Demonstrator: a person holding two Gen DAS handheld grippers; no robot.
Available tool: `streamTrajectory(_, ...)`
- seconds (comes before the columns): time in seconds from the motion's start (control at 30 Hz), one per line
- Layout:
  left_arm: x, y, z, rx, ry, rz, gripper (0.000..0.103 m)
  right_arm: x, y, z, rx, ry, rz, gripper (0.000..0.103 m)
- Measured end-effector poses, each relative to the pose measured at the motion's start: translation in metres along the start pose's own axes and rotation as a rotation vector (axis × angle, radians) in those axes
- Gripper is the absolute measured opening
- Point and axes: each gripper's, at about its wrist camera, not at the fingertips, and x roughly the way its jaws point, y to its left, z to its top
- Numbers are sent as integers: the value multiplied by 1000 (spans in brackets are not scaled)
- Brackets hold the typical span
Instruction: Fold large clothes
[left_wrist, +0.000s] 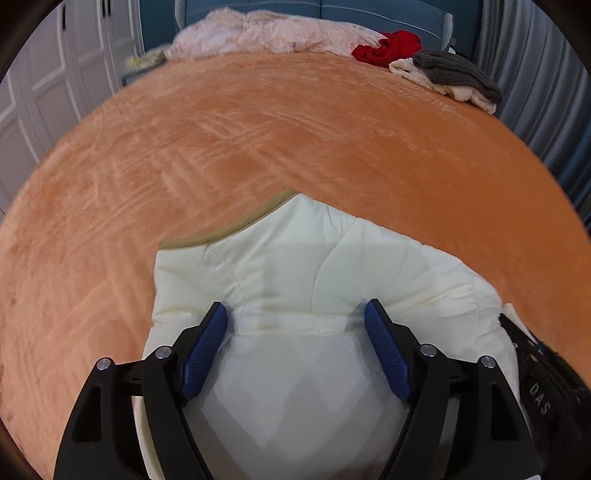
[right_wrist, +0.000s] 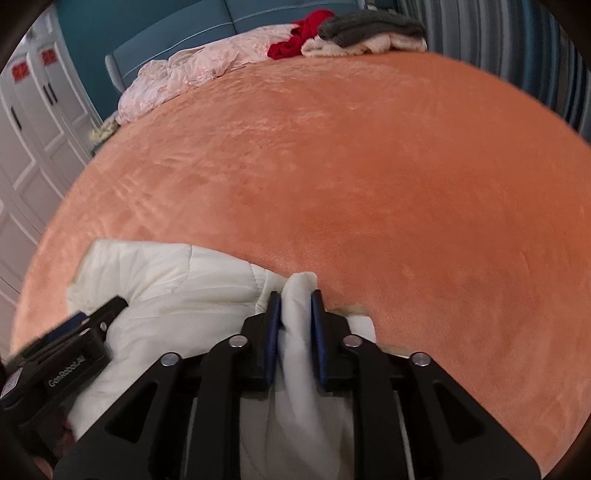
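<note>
Support: wide bed covered by an orange plush blanket (left_wrist: 258, 147), nap brushed in streaks.
Near edge: cream quilted padded jacket (left_wrist: 295, 266) laid on the blanket.
Far end, left: crumpled pale pink quilt (left_wrist: 266, 35).
Far end, right: red garment (left_wrist: 391, 46); grey knit piece (left_wrist: 454, 70) stacked on cream knit piece (left_wrist: 417, 74).

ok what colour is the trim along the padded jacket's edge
Tan, on the cream quilted jacket; the trim shows best in the left wrist view.
</note>
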Motion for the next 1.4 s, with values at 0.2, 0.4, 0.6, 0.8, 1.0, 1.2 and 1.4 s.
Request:
streamTrajectory(0.2, -69, 60, -23, -102, 30, -170, 82, -77, -45, -19, 142, -2, 173, 88)
streamTrajectory(0.4, -63, 114, -77, -330, 200, -362, 82, -69, -63, -76, 221, 204, 326, 89)
streamTrajectory(0.6, -43, 109, -105, -470, 256, -542, 88, -49, -52, -105, 345, 252, 474, 96)
streamTrajectory(0.8, -55, 79, -96, -361, 220, -490, 89, -51, -38, -96, 308, 217, 445, 64)
streamTrajectory(1.0, -110, 49, -79, -150, 72, -415, 66, -110, -16, -82, 120, 103, 389, 33)
streamTrajectory(1.2, -181, 33, -56, -41, -99, -448, 61, -191, 7, -59, -2, -80, 349, 32)
streamTrajectory(1.4, -281, 28, -20, 51, -344, -520, 61, -289, 27, -23, -92, -322, 368, 32)
